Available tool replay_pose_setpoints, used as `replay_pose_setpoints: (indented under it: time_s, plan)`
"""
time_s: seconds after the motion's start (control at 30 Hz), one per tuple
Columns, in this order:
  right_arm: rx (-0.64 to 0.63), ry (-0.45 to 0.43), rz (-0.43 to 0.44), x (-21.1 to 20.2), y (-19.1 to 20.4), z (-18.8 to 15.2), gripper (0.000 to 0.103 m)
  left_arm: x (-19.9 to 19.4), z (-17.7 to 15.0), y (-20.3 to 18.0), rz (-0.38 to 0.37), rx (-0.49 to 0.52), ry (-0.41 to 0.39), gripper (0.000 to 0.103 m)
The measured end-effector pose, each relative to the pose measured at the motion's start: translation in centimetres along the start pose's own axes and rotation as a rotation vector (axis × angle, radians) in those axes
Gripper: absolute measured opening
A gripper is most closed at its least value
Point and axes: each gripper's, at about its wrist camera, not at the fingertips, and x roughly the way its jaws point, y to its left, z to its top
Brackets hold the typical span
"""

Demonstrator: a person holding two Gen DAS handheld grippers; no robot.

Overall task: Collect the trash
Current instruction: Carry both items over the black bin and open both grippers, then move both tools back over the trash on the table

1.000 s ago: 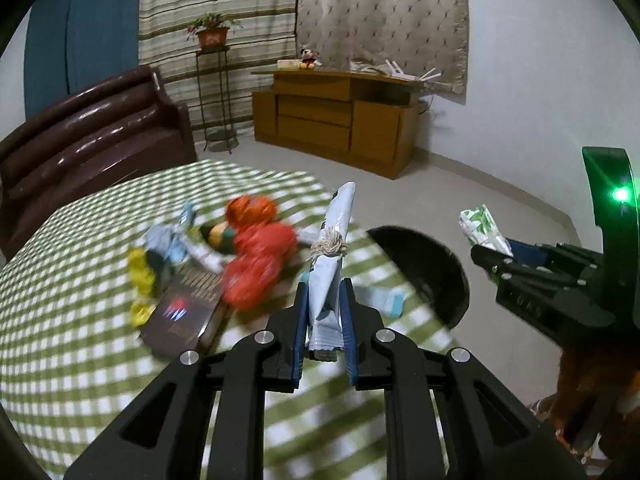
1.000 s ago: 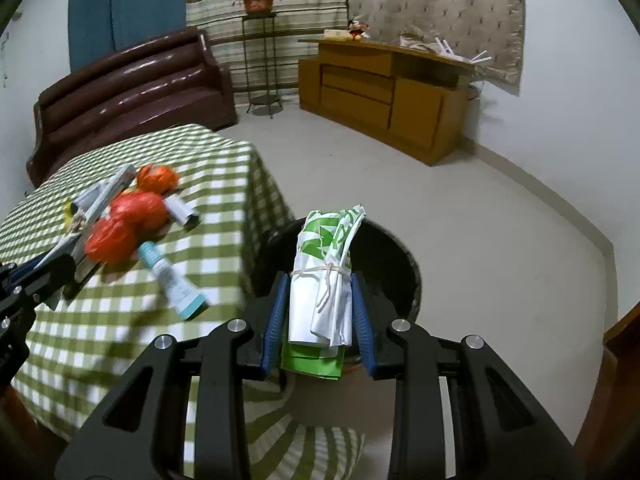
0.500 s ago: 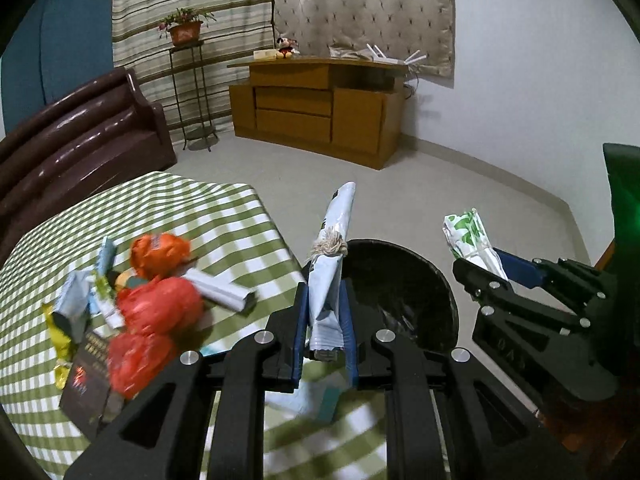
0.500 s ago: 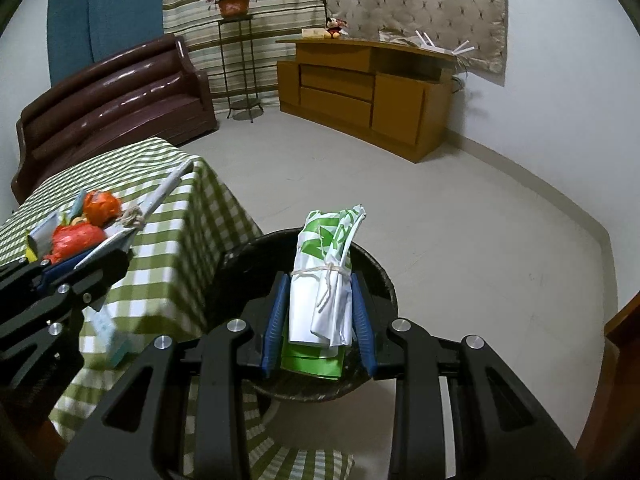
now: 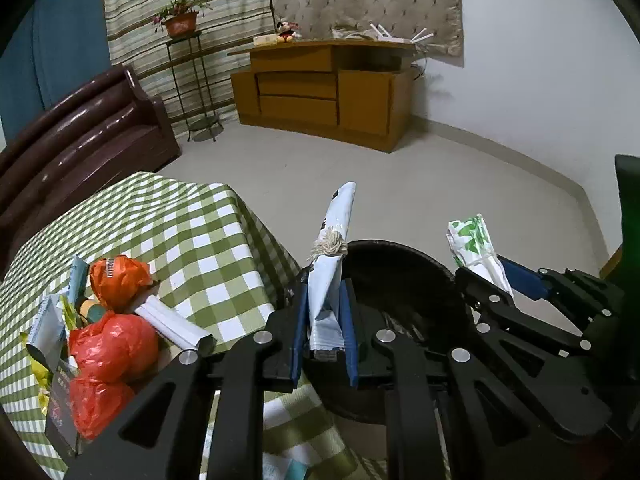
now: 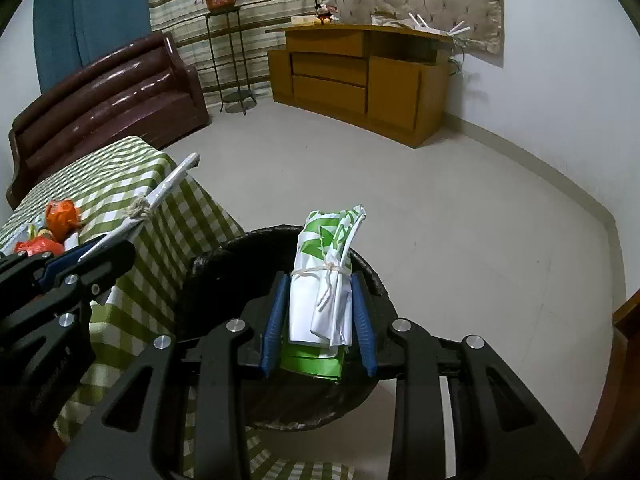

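Note:
My left gripper [image 5: 325, 334] is shut on a pale blue rolled wrapper [image 5: 334, 240] tied with twine, held at the near left rim of the black bin [image 5: 400, 280]. My right gripper [image 6: 319, 322] is shut on a white and green folded bag [image 6: 324, 280] tied with string, directly over the black bin [image 6: 224, 280]. From the right wrist camera the left gripper [image 6: 86, 256] and its blue wrapper [image 6: 168, 190] appear at left. From the left wrist camera the right gripper [image 5: 504, 282] and its bag [image 5: 474, 246] appear at right.
A green checked tablecloth [image 5: 192, 248] covers the table [image 6: 116, 180] left of the bin. On it lie red and orange plastic bags [image 5: 114, 344], a white tube [image 5: 172, 322], a dark booklet [image 5: 60, 412] and other wrappers. A brown sofa [image 6: 108, 96] and a wooden cabinet [image 6: 360, 80] stand beyond.
Both grippers moved right and down from over the table toward the black bin, each still gripping its bundle. The bin now fills the lower middle of both views.

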Motion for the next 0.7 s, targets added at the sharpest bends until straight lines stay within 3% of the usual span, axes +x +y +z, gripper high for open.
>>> replay_pose_setpoints:
  time_s: [0.07, 0.2, 0.3, 0.53, 0.7]
  plan:
    - [0.004, 0.005, 0.004, 0.3, -0.1, 0.1, 0.032, 0.4, 0.2, -0.3, -0.002, 0.003, 0.011, 0.018]
    - [0.018, -0.001, 0.006, 0.3, -0.4, 0.0, 0.045, 0.9, 0.8, -0.4, 0.001, 0.01, 0.014, 0.034]
    - [0.018, -0.002, 0.001, 0.2, -0.5, -0.1, 0.047, 1.0, 0.8, -0.5, 0.002, 0.006, 0.013, 0.04]
    - [0.034, -0.021, -0.03, -0.6, -1.0, 0.0, 0.067, 0.3, 0.6, 0.0, 0.006, -0.019, 0.006, 0.049]
    - [0.046, -0.015, -0.023, -1.2, -0.8, -0.1, 0.072, -0.7, 0.1, 0.7, 0.006, -0.034, 0.005, 0.054]
